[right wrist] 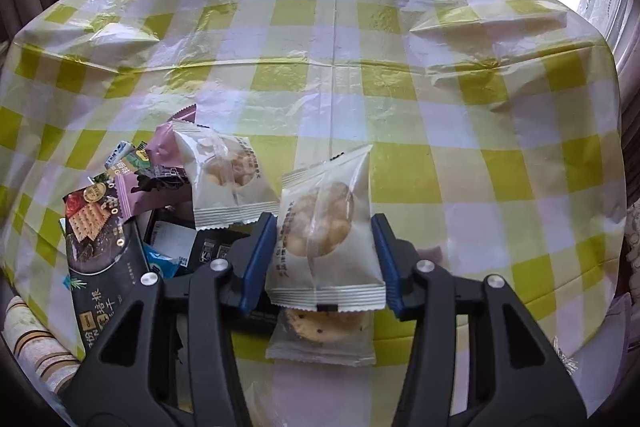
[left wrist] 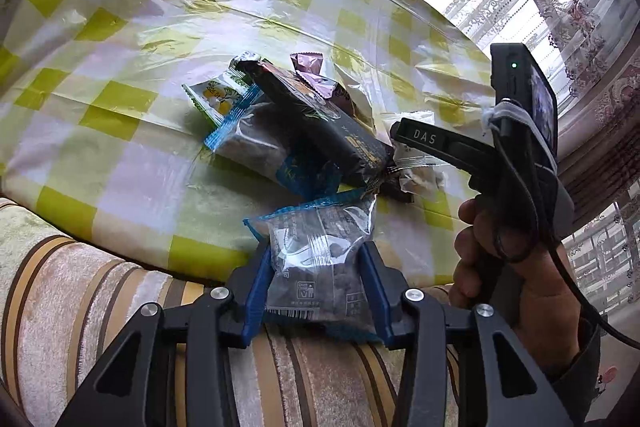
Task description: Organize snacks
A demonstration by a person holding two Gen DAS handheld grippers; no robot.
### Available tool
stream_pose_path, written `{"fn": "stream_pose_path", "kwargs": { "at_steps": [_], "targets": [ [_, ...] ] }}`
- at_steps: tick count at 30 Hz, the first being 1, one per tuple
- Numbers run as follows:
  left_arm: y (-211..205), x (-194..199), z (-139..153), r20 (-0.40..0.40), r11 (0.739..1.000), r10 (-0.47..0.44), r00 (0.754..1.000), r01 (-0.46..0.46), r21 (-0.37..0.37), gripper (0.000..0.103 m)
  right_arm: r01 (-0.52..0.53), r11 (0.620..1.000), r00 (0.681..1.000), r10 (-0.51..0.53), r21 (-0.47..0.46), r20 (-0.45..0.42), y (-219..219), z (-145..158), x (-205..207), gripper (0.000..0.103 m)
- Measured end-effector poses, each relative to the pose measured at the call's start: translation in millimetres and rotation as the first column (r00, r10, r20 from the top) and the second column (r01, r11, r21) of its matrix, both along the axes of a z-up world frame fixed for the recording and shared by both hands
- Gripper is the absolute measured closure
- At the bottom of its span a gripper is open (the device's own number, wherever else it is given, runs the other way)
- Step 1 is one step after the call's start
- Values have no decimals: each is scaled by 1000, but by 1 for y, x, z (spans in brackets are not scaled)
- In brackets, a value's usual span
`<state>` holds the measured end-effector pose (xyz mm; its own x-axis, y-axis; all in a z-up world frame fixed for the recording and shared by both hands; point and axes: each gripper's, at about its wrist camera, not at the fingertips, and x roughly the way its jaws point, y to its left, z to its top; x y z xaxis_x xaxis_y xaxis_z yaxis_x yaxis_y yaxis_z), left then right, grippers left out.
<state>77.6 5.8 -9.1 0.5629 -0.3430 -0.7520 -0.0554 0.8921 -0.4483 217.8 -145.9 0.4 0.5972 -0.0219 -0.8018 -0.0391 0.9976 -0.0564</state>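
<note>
Fingers [left wrist: 260,291] of the left gripper [left wrist: 318,291]: blue-padded, pressed on both sides of a clear blue-edged packet [left wrist: 320,259] with a dark snack inside, lifted clear of the checked tablecloth [left wrist: 120,131]. Just beyond those fingertips: a heap of snacks, with a long black cracker pack [left wrist: 320,123] lying across a second blue-edged packet [left wrist: 252,143], a small green-and-yellow sachet [left wrist: 212,97] at the far left of the heap, a purple wrapper [left wrist: 312,75] at its far end. Right of the heap, a hand [left wrist: 500,267] on the other tool's grip. Below the fingers, a striped cushion [left wrist: 80,307]. Fingers [right wrist: 256,259] of the right gripper [right wrist: 324,259]: likewise blue-padded, closed on the side edges of a white cookie packet [right wrist: 324,239], held upright between them. Under that one, below the fingertips, a further packet with a dark-speckled cookie [right wrist: 324,335] lying on the cloth. Left of the right fingers: a second white cookie packet [right wrist: 224,175] leaning on the heap, with the black cracker pack and purple wrapper farther left.
</note>
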Motion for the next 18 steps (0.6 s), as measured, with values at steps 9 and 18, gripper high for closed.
{"fn": "stream_pose_path", "kwargs": {
  "at_steps": [9, 18],
  "targets": [
    [1, -8, 6, 37, 1000, 30, 999, -30, 8, 60, -18, 996, 997, 11, 84, 81, -18, 18, -24, 77],
    [0, -26, 12, 61, 999, 26, 998, -28, 27, 60, -32, 982, 998, 43, 185, -53, -49, 5, -48, 75]
  ]
}}
